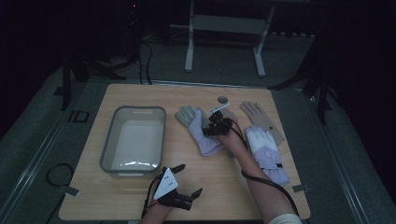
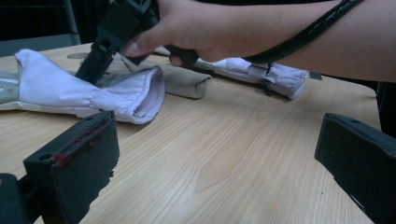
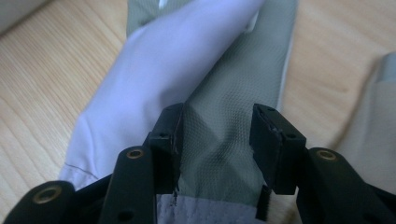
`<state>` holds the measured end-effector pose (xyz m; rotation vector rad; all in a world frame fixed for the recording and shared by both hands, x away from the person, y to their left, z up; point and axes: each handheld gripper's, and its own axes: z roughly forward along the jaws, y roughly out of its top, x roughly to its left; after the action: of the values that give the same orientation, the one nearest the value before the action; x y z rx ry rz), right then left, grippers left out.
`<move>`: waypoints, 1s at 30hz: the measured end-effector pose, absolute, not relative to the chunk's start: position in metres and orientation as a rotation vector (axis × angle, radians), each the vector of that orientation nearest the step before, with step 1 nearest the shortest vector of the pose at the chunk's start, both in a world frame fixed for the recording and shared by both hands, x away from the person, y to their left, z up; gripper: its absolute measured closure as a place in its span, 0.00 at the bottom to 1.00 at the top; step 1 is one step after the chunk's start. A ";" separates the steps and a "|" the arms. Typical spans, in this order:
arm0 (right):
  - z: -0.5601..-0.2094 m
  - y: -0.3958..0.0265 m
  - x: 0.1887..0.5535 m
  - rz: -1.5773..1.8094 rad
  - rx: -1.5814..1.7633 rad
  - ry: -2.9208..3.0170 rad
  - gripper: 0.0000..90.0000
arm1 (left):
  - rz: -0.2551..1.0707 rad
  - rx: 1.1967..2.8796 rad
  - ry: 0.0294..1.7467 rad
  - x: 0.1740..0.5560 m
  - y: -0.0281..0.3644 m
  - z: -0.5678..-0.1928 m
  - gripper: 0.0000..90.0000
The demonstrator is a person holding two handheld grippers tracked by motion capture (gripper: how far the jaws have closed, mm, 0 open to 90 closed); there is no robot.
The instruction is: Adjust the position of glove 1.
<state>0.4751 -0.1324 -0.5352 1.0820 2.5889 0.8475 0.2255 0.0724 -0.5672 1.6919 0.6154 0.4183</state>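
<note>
The lilac-and-grey work glove (image 1: 201,131) is lying flat near the middle of the wooden table (image 1: 233,186), its grey fingers pointing toward the far left and its pale lilac cuff toward the near side. The right gripper (image 1: 211,122) is pressing down onto it from above; in the right gripper view the two black jaws are standing on either side of a raised fold of the grey palm fabric (image 3: 224,121), the left jaw touching the cloth and the right jaw sitting just beside it, so the fold is lying between them without being firmly pinched, and I cannot tell more than that the jaws are half parted. The left gripper view is showing the right hand (image 2: 187,32) bearing down on the glove's lilac cuff (image 2: 93,91). To the right of this glove, a tan glove (image 1: 259,119) is lying toward the far side and a white-and-lilac glove (image 1: 268,154) is lying nearer, both just beside the person's right forearm. To the left, a grey plastic bin (image 1: 109,140) is sitting on the table, well apart from the glove. The left gripper (image 1: 189,179) is resting at the near edge, its jaws standing wide apart with nothing between them.
</note>
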 end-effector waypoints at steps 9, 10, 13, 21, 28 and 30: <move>-0.538 -0.129 0.473 0.823 1.043 2.589 0.77 | 0.425 1.693 0.618 0.225 0.072 -0.567 0.00; -0.537 -0.129 0.474 0.819 1.052 2.589 0.79 | 0.425 1.693 0.619 0.225 0.072 -0.567 0.00; -0.537 -0.129 0.475 0.824 1.090 2.589 0.85 | 0.425 1.694 0.619 0.225 0.072 -0.567 0.00; -0.532 -0.130 0.467 0.892 1.196 2.505 0.97 | 0.424 1.690 0.622 0.225 0.072 -0.567 0.00; -0.510 -0.138 0.441 1.042 1.309 2.341 0.97 | 0.429 1.690 0.625 0.225 0.072 -0.567 0.00; -0.495 -0.148 0.418 1.137 1.398 2.232 0.97 | 0.434 1.689 0.625 0.225 0.072 -0.567 0.00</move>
<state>0.4179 -0.1476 -0.4950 1.3975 2.2323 1.1367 0.2249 0.0721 -0.5672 1.6895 0.6248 0.4337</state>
